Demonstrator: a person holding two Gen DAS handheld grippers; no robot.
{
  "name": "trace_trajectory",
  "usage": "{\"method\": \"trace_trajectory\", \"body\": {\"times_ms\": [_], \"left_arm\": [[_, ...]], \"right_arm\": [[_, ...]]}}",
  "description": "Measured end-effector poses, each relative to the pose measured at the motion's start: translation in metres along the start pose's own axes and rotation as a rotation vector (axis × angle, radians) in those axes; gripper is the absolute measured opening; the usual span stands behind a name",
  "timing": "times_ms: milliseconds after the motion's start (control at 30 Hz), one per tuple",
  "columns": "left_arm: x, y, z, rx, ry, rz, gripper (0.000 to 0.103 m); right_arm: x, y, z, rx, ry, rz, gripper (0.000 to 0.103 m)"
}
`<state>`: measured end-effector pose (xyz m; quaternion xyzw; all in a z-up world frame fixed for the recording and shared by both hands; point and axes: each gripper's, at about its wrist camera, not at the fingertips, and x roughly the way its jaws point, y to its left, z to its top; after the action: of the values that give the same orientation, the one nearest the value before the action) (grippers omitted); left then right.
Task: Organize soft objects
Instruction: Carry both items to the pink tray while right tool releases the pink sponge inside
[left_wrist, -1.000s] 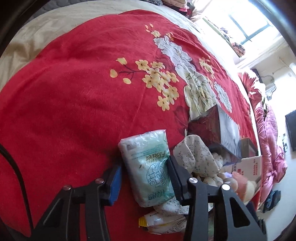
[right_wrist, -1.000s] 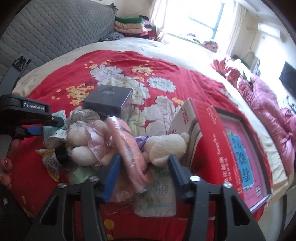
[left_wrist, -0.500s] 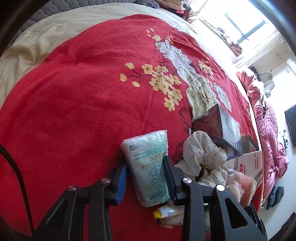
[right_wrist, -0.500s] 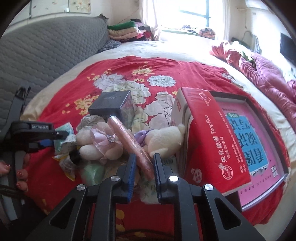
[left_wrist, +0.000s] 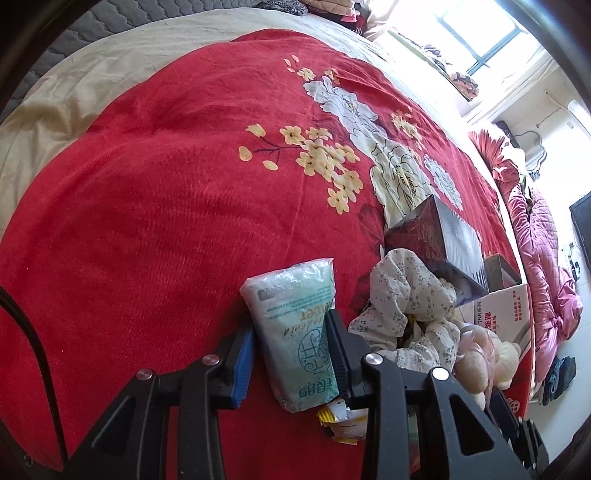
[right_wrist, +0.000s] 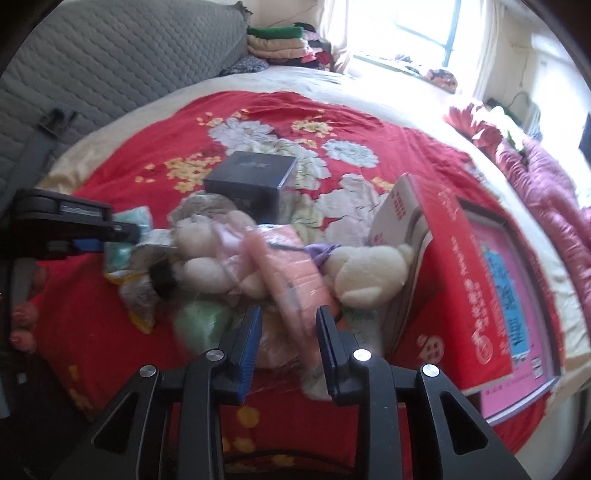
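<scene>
My left gripper (left_wrist: 291, 350) is shut on a pale green tissue pack (left_wrist: 295, 325) and holds it over the red bedspread (left_wrist: 166, 203). My right gripper (right_wrist: 290, 339) is closed on a pink wrapped soft item (right_wrist: 291, 277) at the near edge of a pile of soft toys. The pile holds a white plush (right_wrist: 365, 273), a pinkish plush (right_wrist: 210, 254) and a green soft piece (right_wrist: 201, 321). A floral cloth (left_wrist: 410, 295) lies right of the tissue pack. The left gripper also shows in the right wrist view (right_wrist: 122, 236).
A dark box (right_wrist: 251, 181) stands behind the pile. A red carton (right_wrist: 454, 280) lies to its right on a pink-topped flat box (right_wrist: 517, 288). A grey quilted headboard (right_wrist: 110, 74) is at far left. A pink quilt (right_wrist: 554, 206) lies at the right.
The left gripper closed on the tissue pack and lifted it slightly. The right gripper closed around the pink item, then its fingers stand a little wider now; the view is motion-blurred.
</scene>
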<state>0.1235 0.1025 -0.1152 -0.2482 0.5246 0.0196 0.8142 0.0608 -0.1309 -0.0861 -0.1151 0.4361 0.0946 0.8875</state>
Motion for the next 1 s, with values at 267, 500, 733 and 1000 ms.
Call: {"method": "trace_trajectory", "body": {"times_ms": [267,500,733,1000], "left_arm": [[0.001,-0.001,0.000,0.014,-0.003,0.008,0.036],[-0.014,-0.005,-0.004,0.038,-0.053,0.029,0.033],[-0.057,-0.015,-0.011,0.095,-0.162,0.079,0.033],[-0.087,-0.044,-0.036,0.175,-0.178,0.083,0.033]], "right_arm": [[0.015,-0.012,0.007,0.048,0.026,0.055,0.024],[-0.001,-0.048,0.005,0.261,-0.027,0.223,0.022],[-0.025,-0.051,0.010,0.280,-0.080,0.240,0.022],[-0.059,-0.056,0.017,0.276,-0.159,0.231,0.022]]}}
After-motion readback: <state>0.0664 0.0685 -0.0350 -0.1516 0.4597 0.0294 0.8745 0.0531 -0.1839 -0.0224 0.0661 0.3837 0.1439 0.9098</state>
